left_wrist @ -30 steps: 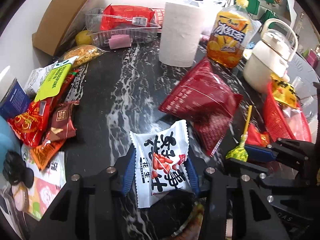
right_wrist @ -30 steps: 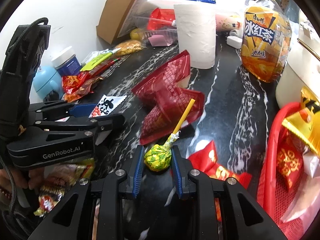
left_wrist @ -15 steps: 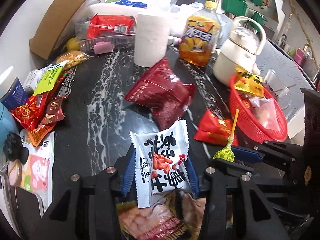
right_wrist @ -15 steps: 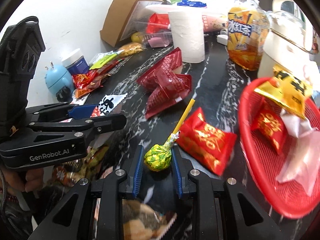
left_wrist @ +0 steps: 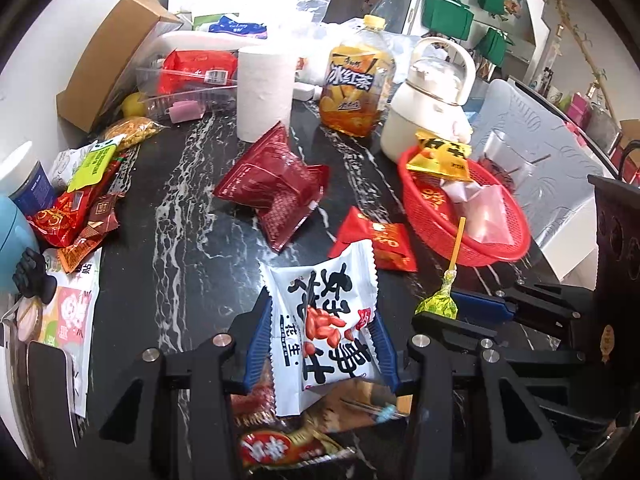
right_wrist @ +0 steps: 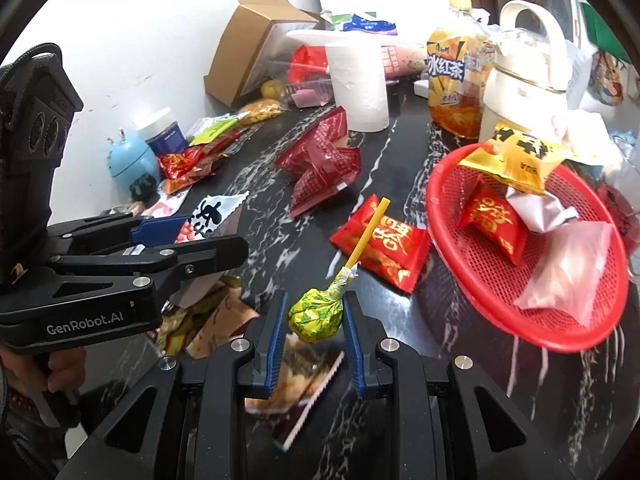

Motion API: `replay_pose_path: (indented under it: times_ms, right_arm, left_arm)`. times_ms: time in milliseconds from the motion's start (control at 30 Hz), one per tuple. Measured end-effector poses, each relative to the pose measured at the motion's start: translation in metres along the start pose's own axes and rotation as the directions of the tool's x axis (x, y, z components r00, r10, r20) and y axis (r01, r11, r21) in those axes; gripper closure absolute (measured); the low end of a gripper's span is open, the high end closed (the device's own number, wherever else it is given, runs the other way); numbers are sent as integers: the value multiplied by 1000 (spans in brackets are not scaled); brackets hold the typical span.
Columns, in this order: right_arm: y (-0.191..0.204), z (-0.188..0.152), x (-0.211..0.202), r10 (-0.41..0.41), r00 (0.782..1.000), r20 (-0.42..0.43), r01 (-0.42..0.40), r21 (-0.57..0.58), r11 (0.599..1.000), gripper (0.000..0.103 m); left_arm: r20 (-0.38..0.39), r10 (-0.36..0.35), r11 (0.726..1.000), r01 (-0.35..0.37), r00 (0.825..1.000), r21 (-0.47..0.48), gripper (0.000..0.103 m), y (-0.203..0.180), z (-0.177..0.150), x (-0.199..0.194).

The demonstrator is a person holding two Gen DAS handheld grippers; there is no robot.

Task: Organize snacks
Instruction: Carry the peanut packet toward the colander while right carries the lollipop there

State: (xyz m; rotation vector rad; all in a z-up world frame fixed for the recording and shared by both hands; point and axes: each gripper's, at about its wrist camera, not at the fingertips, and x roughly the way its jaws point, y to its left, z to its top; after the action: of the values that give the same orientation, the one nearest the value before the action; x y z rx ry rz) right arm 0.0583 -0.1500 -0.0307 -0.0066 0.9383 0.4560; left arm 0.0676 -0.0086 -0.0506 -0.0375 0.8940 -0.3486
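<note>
Left gripper (left_wrist: 320, 344) clamps peanut packet (left_wrist: 324, 328); right gripper (right_wrist: 316, 328) clamps lollipop (right_wrist: 316, 314).

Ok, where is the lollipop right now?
The lollipop is clamped in the right gripper, stick pointing up, above the table just short of the red basket.

1. The left wrist view looks forward and steeply down along the left tongs (left_wrist: 320, 336), close above the bench (left_wrist: 168, 240); the right tongs (left_wrist: 452, 308) enter at its right edge.
2. The right wrist view looks the same way along the right tongs (right_wrist: 316, 320), also close above the bench (right_wrist: 404, 160); the left tongs (right_wrist: 192, 236) cross its left side.
3. Both views share the basket (left_wrist: 424, 208) (right_wrist: 480, 280), the paper roll (left_wrist: 264, 92) (right_wrist: 360, 84), the bottle (left_wrist: 352, 92) (right_wrist: 452, 84), the kettle (left_wrist: 428, 112) (right_wrist: 524, 80) and the box (left_wrist: 108, 56) (right_wrist: 244, 48).
</note>
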Motion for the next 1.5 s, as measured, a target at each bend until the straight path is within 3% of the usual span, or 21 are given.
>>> replay_pose_path:
  times_ms: [833,1067,1500]
  right_arm:
    - [-10,-50,-80,-94,991,91,87,83,993,76]
    - [-23,-61,-101,-137,984,115,121,134,984,76]
    - [-50,-47,-118,-188,970,157,164,156,974,76]
  left_arm:
    - [5,-157,980,155,988,122,58,-81,-24,-22]
    - [-2,-220,963,218,975,161,59,-106,-18,-21]
    - [9,-226,951,218,974,217,59,-124,12,-11]
